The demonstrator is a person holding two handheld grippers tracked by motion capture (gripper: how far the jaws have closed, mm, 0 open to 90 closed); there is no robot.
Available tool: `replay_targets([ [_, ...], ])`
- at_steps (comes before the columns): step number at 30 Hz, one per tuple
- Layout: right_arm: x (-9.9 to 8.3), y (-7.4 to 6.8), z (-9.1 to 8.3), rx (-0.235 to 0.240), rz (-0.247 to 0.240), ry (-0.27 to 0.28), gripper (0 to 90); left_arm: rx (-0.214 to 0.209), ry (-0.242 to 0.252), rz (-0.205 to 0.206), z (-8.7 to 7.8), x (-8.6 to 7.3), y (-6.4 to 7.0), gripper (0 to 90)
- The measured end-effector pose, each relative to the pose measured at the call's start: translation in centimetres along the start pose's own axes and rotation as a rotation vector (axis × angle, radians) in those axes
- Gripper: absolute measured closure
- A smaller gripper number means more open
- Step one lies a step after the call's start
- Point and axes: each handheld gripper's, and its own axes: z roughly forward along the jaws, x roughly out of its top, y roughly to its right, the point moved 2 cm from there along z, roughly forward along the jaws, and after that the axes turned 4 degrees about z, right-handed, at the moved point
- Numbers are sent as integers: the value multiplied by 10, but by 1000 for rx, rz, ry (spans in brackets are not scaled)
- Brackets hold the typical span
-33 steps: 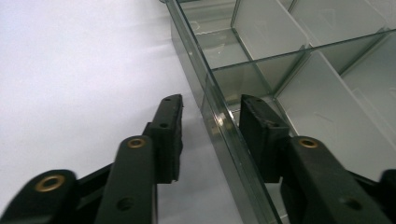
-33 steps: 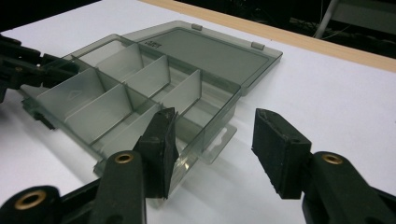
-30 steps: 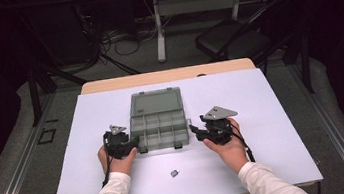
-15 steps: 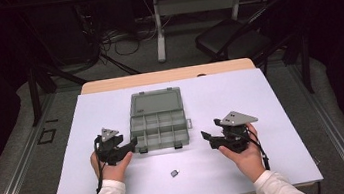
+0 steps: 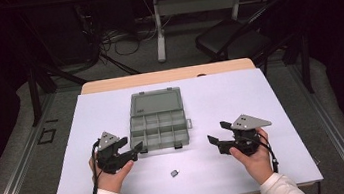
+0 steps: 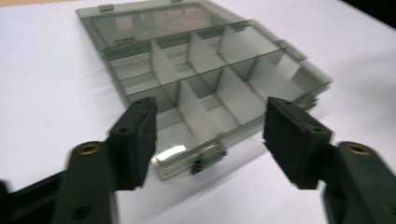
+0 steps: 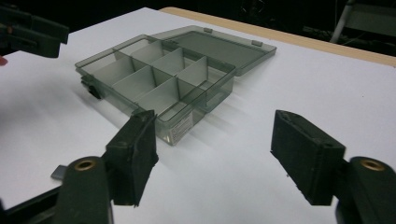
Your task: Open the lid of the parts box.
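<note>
A clear grey compartment box point(image 5: 158, 121) is seen at the centre of the high view, on the white table cover point(image 5: 270, 94), with its lid point(image 5: 155, 101) laid flat open toward the top of the frame. All the compartments that can be made out appear empty. A small dark part point(image 5: 174, 173) lies alone on the cover, below the box in the lower middle of the frame, touched by nothing.

The left gripper point(image 5: 135, 150) is held just lower left of the box, its jaws spread apart and empty; in the left gripper view the near corner of the box point(image 6: 205, 116) is framed between them. The right gripper point(image 5: 218, 138) is held to the lower right of the box, apart from it, jaws likewise wide and empty.

It is judged that the opening of the box is done, while the small part has yet to be picked up and placed in a compartment.
</note>
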Motion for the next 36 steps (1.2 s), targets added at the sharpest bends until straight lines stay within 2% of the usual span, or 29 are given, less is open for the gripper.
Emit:
replay_targets([
  [2, -1, -1, -4, 5, -11, 5, 263, -27, 0, 15, -2, 2, 6, 273],
  [4, -3, -3, -10, 2, -26, 6, 244, -72, -6, 20, -3, 4, 11, 272],
  [7, -5, -3, -12, 2, -28, 4, 239, -107, -17, 38, -2, 5, 19, 268],
  [10, -6, 0, -11, 3, -26, 3, 229, -106, -27, 59, -1, 6, 26, 257],
  [13, -8, 4, -10, 1, -11, 4, 228, -120, -35, 63, 1, 6, 33, 233],
  [17, -9, 8, -10, 0, -3, 8, 228, -151, -50, 88, 1, 5, 41, 174],
  [21, -9, 6, -8, -5, -14, 3, 228, -169, -75, 84, 6, 4, 48, 153],
  [23, -9, 6, -8, -8, -20, 4, 227, -174, -93, 94, 9, 2, 51, 151],
  [24, -9, 6, -8, -8, -19, 4, 227, -182, -112, 106, 11, 1, 53, 150],
  [26, -10, 7, -8, -2, -9, 0, 227, -217, -127, 100, 15, -1, 57, 126],
  [29, -12, 7, -5, 3, 2, -7, 227, -249, -151, 117, 21, -3, 63, 65],
  [32, -12, 7, -5, 6, 2, -15, 227, -265, -182, 142, 26, -6, 69, 61],
  [36, -12, 7, -4, 5, 0, -14, 227, -282, -187, 179, 28, -7, 76, 61],
])
